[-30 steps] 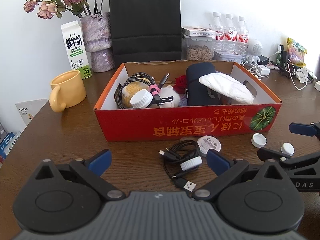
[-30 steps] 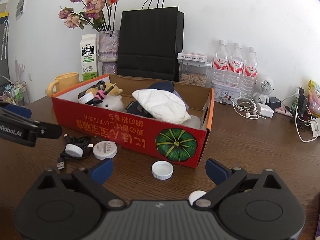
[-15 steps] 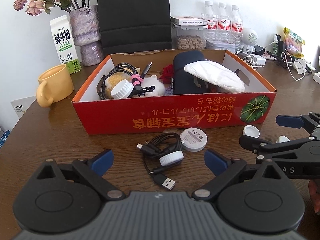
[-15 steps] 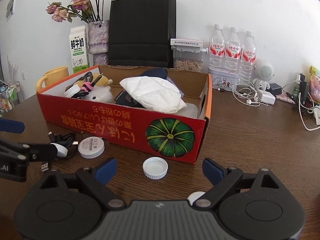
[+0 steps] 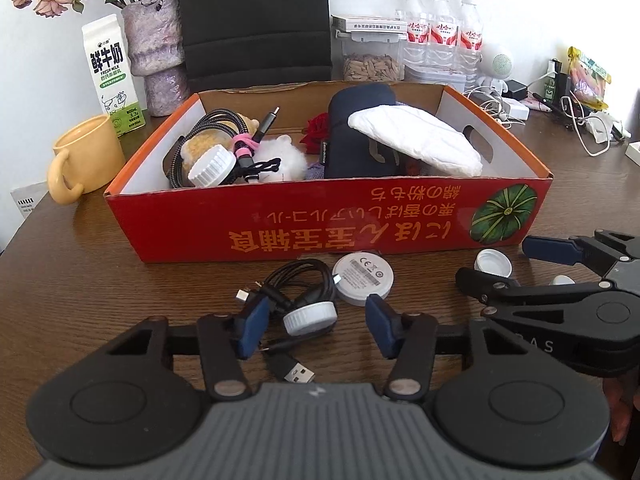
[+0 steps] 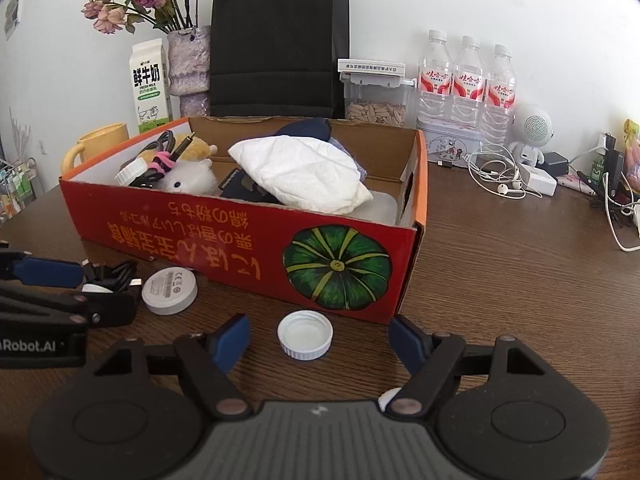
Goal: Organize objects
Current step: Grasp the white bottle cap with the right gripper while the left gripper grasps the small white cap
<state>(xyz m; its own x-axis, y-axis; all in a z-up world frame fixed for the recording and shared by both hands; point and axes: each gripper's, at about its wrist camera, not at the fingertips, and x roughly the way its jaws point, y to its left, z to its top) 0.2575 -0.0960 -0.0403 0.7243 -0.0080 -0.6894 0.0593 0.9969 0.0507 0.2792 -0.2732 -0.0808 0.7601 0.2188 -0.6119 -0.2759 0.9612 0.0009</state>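
Partly hidden behind your right gripper (image 6: 318,338), a second white cap (image 6: 390,397) shows only as a sliver, in front of the red box (image 5: 320,224). The open white cap (image 6: 306,334) lies between that gripper's jaws, untouched; they have just been closing but stand released. Your left gripper (image 5: 316,326) has also just been narrowing: its left pad looks to touch the black cable (image 5: 296,284), while the ribbed cap (image 5: 310,316) on that cable sits free between the pads. Both lie on the desk (image 5: 80,300) just before the box, beside the round white puck (image 5: 363,278). Compared with a second ago, both grippers sit closer to the box and lower.
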